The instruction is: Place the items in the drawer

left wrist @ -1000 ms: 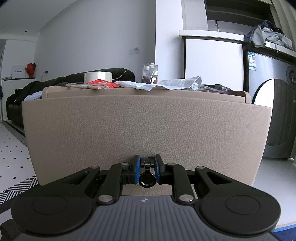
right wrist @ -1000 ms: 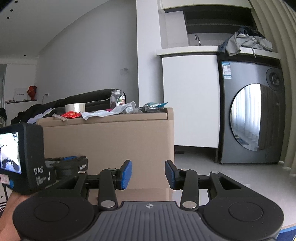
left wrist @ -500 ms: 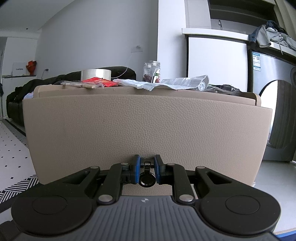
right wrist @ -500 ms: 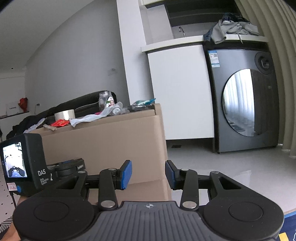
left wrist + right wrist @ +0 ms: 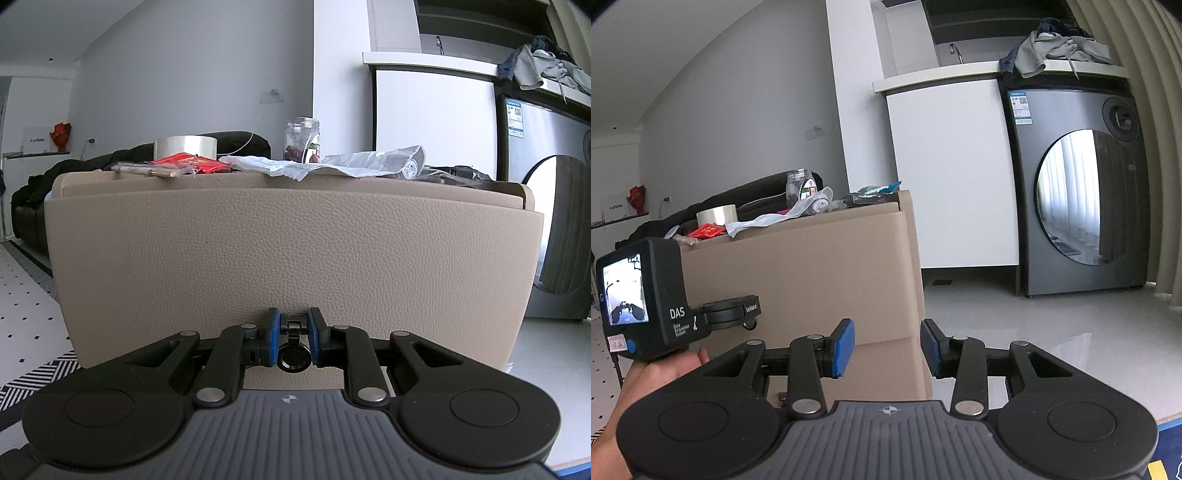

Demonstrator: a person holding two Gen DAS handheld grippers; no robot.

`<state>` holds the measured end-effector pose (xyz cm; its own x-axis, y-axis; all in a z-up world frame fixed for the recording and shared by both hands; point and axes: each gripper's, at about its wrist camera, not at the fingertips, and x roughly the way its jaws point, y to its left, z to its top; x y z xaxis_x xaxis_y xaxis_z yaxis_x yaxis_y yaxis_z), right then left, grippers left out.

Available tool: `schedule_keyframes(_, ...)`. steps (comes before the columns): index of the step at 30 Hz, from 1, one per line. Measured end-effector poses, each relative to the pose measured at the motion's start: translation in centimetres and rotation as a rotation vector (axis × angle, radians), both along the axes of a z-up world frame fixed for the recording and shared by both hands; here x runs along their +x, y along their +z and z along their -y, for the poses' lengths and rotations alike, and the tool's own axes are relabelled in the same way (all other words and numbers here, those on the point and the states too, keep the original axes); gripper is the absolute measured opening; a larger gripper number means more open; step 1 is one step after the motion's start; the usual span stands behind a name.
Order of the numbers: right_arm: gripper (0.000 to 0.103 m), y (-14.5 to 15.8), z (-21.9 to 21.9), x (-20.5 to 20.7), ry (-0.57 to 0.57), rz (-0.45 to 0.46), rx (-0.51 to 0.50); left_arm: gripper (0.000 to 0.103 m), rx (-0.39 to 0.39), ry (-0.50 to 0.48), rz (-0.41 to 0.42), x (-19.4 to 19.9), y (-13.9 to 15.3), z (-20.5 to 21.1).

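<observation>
- Left wrist view: left gripper (image 5: pixel 293 341) is clamped narrow on the drawer pull (image 5: pixel 294 356), a small dark ring knob low on the beige leather-grain drawer front (image 5: pixel 295 254). Blue pads sit either side of the knob stem, so the grip looks set for a straight pull along the fingers
- Drawer front stands proud of the cabinet body behind it, with a stepped edge visible at the top right, so I'd judge the drawer part open; how far, can't tell from here
- Items to stow sit on the cabinet top: tape roll (image 5: pixel 185 146), red packet (image 5: pixel 186 162), wooden stick (image 5: pixel 146 170), glass jar (image 5: pixel 302 140), crumpled plastic wrap (image 5: pixel 332 164). None is in the drawer as far as visible; the inside is hidden
- Right wrist view: right gripper (image 5: pixel 887 349) has its tongs wide and empty, held off the cabinet's right corner (image 5: pixel 905 258), low, clear of the drawer's travel
- The person's hand (image 5: pixel 657 384) holds the left tool, whose camera box with screen (image 5: pixel 639 302) is at left
- Same clutter on top from this side: tape roll (image 5: pixel 716 215), jar (image 5: pixel 799 188); washing machine (image 5: pixel 1078 199) behind
- Likely step: finish opening, then the free right gripper does the picking
</observation>
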<state>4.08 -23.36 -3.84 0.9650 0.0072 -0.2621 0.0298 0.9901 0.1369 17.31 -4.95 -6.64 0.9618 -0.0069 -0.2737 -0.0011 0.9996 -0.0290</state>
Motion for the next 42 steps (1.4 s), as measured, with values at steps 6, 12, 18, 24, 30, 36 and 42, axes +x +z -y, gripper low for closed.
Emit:
schedule_keyframes(6, 0.043, 0.2, 0.0, -0.2, 0.012, 0.003, 0.02, 0.019, -0.004, 0.006, -0.004, 0.6, 0.1, 0.1)
schedule_keyframes(12, 0.043, 0.3, 0.1, 0.0, 0.008, -0.004, 0.009, 0.019, 0.01, 0.009, -0.003, 0.9, 0.1, 0.4)
schedule_keyframes(18, 0.043, 0.1, -0.1, 0.0, 0.007, -0.01, 0.009, 0.019, 0.024, 0.012, -0.004, 0.9, 0.1, 0.6)
schedule_keyframes(24, 0.043, 0.1, -0.2, -0.4, 0.002, -0.013, -0.004, 0.019, 0.037, 0.011, -0.005, 0.9, 0.0, 0.7)
schedule_keyframes(30, 0.043, 0.1, -0.4, -0.6, 0.011, -0.022, -0.022, 0.019, 0.053, 0.003, -0.004, 0.8, 0.0, 0.7)
schedule_keyframes(36, 0.043, 0.3, -0.6, -1.0, 0.006, -0.019, -0.043, 0.019, 0.044, 0.003, -0.001, 0.0, 0.5, 0.5)
schedule_keyframes(42, 0.043, 0.3, -0.7, -1.2, 0.008, -0.025, -0.045, 0.02, 0.042, 0.006, 0.008, -1.4, 1.1, 0.0)
